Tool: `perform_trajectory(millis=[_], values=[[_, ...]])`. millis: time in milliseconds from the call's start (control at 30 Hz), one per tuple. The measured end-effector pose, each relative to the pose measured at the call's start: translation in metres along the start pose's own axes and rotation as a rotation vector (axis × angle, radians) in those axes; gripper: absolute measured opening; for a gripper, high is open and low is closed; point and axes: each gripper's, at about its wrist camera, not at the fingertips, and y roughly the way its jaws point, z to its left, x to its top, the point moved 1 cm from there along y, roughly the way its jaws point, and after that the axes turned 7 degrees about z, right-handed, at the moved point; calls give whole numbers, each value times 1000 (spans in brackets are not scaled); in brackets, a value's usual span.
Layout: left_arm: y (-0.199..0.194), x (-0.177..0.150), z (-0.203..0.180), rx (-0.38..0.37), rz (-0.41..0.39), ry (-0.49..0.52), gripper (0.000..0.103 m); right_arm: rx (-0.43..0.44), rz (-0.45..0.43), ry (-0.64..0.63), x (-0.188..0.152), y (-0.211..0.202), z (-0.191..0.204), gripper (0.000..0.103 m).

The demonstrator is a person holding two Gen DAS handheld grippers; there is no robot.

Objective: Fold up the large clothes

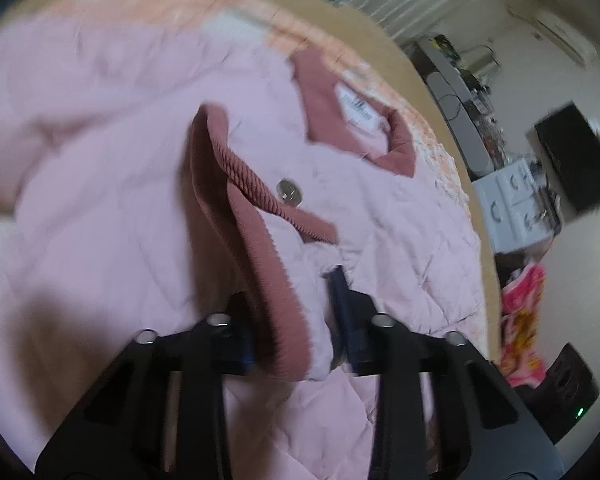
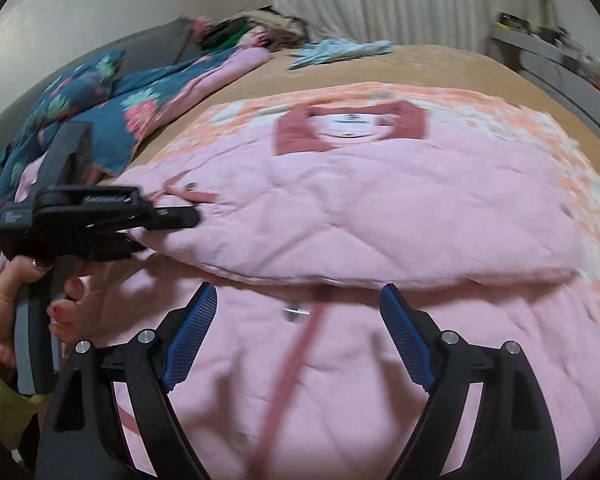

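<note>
Gripping a bunched fold of the pink quilted jacket (image 1: 140,160) at its ribbed dusty-rose trim (image 1: 236,208), the left gripper (image 1: 296,320) is clamped on cloth near a snap button (image 1: 289,191). Held by the trim, probably because the firm edge gives a surer bite than the soft quilting.

Jacket lies across the middle of the bed (image 2: 440,68), on a peach-and-white blanket (image 2: 580,152), collar (image 2: 350,130) toward the far edge. One side panel is already turned over the body, which suggests the fold is partway done.

Right gripper (image 2: 298,312) hovers with jaws spread wide over the near panel and its rose trim strip, holding nothing; likely free to take the next edge.

Floral clothing (image 2: 100,96) heaped at the bed's far left corner.
</note>
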Motion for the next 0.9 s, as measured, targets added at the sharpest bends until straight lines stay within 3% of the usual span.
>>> perform_trajectory(millis=[233, 400, 600, 900], values=[[-66, 24, -54, 7, -188, 185, 13, -61, -67, 159, -1, -34, -64, 83], [-83, 31, -71, 43, -257, 265, 13, -98, -113, 242, 1, -52, -94, 83], [-44, 25, -31, 163, -199, 217, 13, -129, -104, 325, 11, -51, -122, 85], [-9, 12, 15, 201, -99, 157, 13, -176, -22, 191, 43, -15, -111, 86]])
